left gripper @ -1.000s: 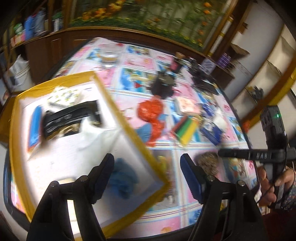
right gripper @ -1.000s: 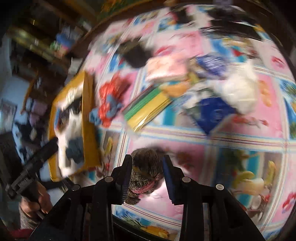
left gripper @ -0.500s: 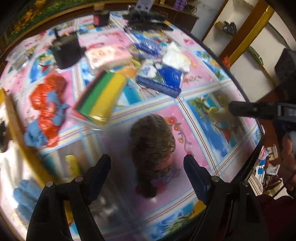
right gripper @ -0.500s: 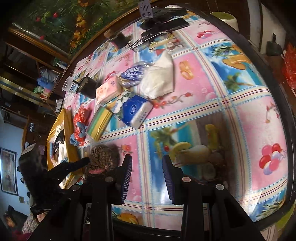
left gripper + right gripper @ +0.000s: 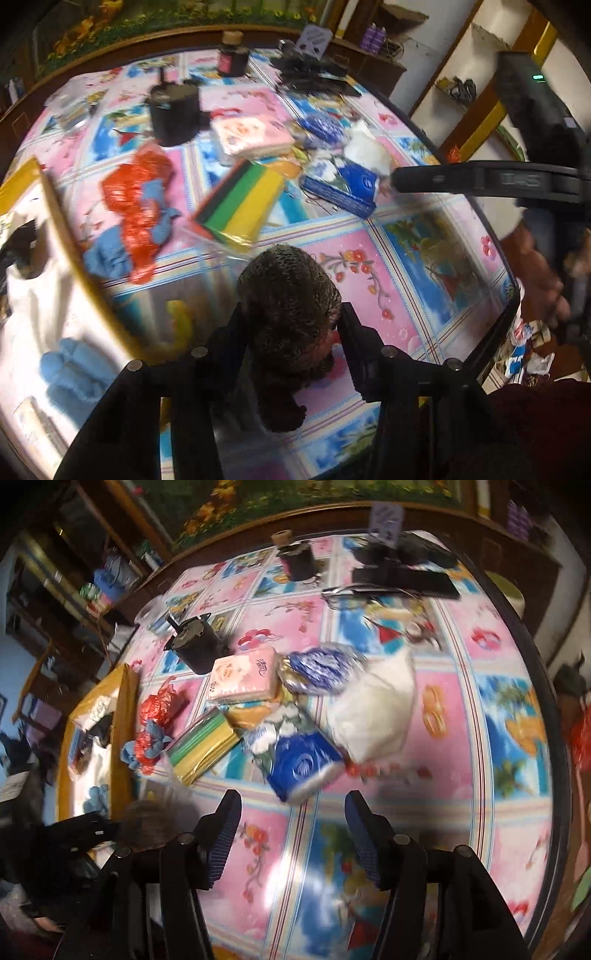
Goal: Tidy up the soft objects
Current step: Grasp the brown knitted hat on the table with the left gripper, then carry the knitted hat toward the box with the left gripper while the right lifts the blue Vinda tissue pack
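Glossy tablecloth (image 5: 424, 258) w/ pink and blue cartoon squares fills both views. Yellow-rimmed tray (image 5: 66, 236), left edge of left view, holds white and blue cloths. Change: left gripper (image 5: 291, 332) has moved from over the tray; jaws closing on coarse brown mesh scrubber (image 5: 288, 291), lower centre. Est. pickup underway. Right gripper (image 5: 291, 827) has left the scrubber; jaws opening, empty, near blue tissue pack (image 5: 303, 768).

You've got a round counter (image 5: 461, 686) wearing a glossy pink-and-blue picture-print cloth, with a dark wooden cabinet (image 5: 332, 517) curving behind it and a flower-and-foliage painting (image 5: 295, 494) above. Cluttered dark wooden shelves (image 5: 74, 590) sit left, white walls with yellow-trimmed shelving (image 5: 480, 74) right.
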### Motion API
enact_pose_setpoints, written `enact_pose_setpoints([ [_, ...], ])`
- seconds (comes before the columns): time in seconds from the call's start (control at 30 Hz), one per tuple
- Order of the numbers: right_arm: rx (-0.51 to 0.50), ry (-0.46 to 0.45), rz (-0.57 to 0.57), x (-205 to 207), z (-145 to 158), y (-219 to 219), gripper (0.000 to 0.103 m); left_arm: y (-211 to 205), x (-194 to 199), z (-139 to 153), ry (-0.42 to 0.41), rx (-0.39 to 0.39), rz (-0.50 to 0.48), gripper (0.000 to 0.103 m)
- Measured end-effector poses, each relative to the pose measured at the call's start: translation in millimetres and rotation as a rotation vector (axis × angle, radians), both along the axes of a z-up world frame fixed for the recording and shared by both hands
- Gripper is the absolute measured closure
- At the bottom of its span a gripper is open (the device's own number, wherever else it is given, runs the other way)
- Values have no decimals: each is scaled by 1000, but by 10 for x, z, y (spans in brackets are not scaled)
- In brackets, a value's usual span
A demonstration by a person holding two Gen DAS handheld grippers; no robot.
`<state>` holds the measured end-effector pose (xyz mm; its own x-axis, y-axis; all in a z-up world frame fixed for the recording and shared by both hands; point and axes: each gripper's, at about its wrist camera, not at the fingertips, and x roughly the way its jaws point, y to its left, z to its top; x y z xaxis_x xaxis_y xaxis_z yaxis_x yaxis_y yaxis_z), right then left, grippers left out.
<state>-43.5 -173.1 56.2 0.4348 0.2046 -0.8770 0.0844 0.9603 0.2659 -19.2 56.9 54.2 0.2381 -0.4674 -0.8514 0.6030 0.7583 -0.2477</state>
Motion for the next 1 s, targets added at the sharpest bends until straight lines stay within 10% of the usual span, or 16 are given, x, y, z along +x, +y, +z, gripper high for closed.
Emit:
enact_pose_setpoints([
  [0.37,-199,99,145,596,-428,342,32,849,-36,262,-44,-65,218,56],
  [0.47,-167,119,125,531,-492,389,47,1004,-57,302,-54,-69,257,56],
  [0.7,14,62,-9,196,-316,521,47,1280,4,329,-60,-83,324,56],
  [1.0,8,-34,123,61,64,1130,47,1358,4,413,-93,-86,319,56],
])
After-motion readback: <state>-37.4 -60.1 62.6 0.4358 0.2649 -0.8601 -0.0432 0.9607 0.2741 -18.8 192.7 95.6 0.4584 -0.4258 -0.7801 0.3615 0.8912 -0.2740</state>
